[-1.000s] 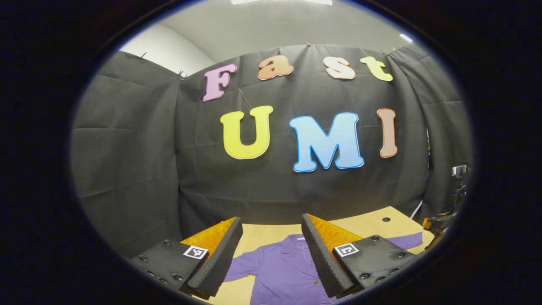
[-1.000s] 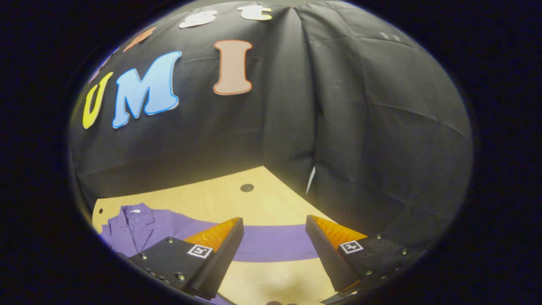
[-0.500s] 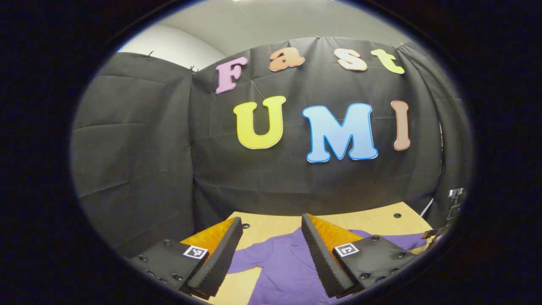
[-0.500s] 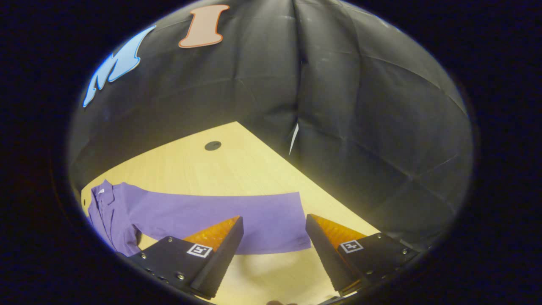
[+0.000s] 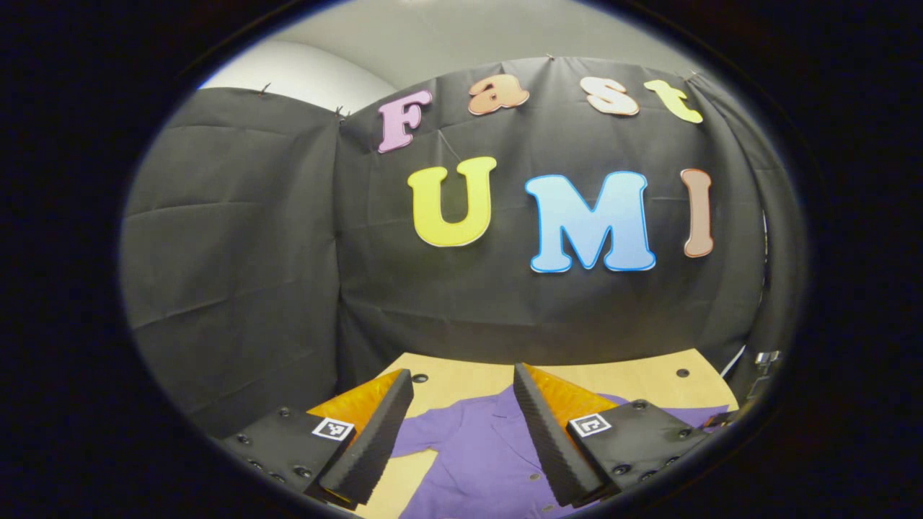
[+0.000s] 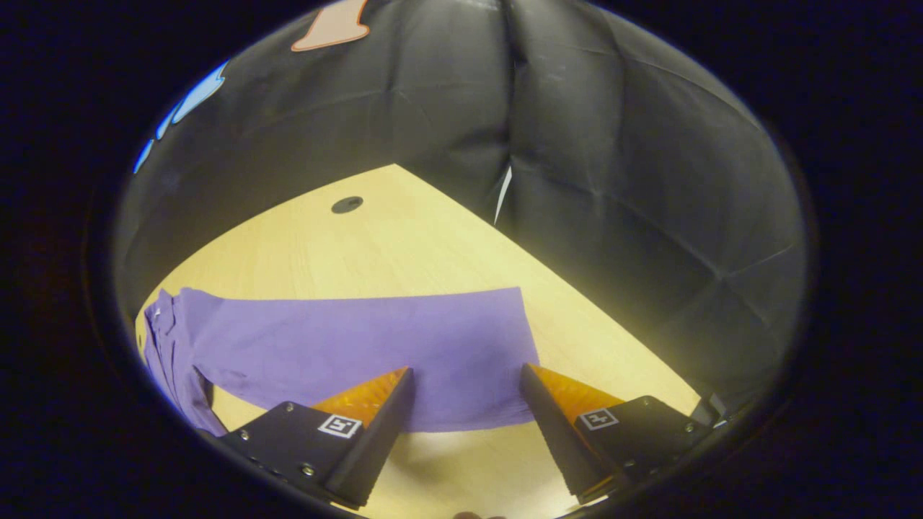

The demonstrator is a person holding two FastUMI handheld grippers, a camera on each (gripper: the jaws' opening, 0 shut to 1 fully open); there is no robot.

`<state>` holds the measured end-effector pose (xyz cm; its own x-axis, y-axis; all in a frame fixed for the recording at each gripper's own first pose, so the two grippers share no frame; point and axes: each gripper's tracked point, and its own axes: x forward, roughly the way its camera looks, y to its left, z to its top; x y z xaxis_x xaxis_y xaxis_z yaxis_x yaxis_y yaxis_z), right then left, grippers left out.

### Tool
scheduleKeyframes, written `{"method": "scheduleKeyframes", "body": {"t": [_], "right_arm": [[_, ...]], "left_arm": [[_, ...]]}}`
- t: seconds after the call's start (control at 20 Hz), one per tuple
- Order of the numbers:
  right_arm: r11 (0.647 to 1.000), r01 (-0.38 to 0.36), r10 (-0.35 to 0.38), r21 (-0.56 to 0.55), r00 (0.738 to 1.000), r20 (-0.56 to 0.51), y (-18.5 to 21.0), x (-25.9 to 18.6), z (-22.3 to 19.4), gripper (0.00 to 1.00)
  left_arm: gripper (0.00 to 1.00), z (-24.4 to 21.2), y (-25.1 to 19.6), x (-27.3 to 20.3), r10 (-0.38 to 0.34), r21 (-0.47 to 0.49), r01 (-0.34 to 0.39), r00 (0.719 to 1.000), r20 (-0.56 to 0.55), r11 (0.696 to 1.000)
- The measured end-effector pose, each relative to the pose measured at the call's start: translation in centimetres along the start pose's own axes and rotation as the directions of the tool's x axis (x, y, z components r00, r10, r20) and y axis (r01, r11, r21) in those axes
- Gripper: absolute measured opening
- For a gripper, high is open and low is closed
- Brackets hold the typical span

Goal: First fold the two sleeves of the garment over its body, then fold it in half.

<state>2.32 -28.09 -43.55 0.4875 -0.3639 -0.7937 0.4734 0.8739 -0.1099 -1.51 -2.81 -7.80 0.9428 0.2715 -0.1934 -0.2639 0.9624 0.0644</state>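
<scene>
On the table (image 6: 433,238) the shirt (image 5: 476,454) lies flat, its sleeve (image 6: 375,346) stretched out toward the right gripper (image 6: 465,404). Both the right gripper and the left gripper (image 5: 461,411) gape, holding nothing. Best to pinch the cuff edge squarely, lift low, and lay it across the body.

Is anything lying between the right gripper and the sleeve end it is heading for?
Nothing visible: the right gripper hangs open just above the purple sleeve, which lies flat on the bare wooden table.
</scene>
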Motion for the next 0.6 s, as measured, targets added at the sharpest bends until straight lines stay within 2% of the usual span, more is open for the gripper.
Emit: {"method": "scheduleKeyframes", "body": {"t": [0.2, 0.25, 0.4, 0.5, 0.6], "right_arm": [[1.0, -0.015, 0.015, -0.012, 1.0, 0.025, 0.2, 0.1, -0.4, 0.99], [1.0, -0.018, 0.019, -0.01, 0.999, 0.029, 0.3, -0.1, -0.1, 0.96], [0.999, -0.039, 0.039, -0.008, 0.999, 0.023, 1.1, -0.3, 0.0, 0.78], [0.998, -0.062, 0.061, 0.019, 0.998, 0.027, 1.5, 0.5, -0.2, 0.78], [0.997, -0.051, 0.051, 0.049, 0.999, 0.008, 1.1, -0.2, -0.1, 0.25]], "left_arm": [[0.93, 0.1, -0.7, 0.7, -0.011, 0.013, 0.011, 1.0, 0.005, 1.0], [0.93, 0.3, -0.9, 1.1, -0.015, 0.012, 0.015, 1.0, 0.005, 1.0], [0.93, 0.2, -1.8, 1.7, -0.054, 0.0, 0.054, 0.999, 0.006, 0.999], [0.93, 0.2, -1.9, 2.0, -0.079, 0.006, 0.079, 0.997, 0.007, 0.997], [0.93, 0.2, -1.3, 2.3, -0.088, 0.01, 0.088, 0.996, 0.012, 0.996]]}}
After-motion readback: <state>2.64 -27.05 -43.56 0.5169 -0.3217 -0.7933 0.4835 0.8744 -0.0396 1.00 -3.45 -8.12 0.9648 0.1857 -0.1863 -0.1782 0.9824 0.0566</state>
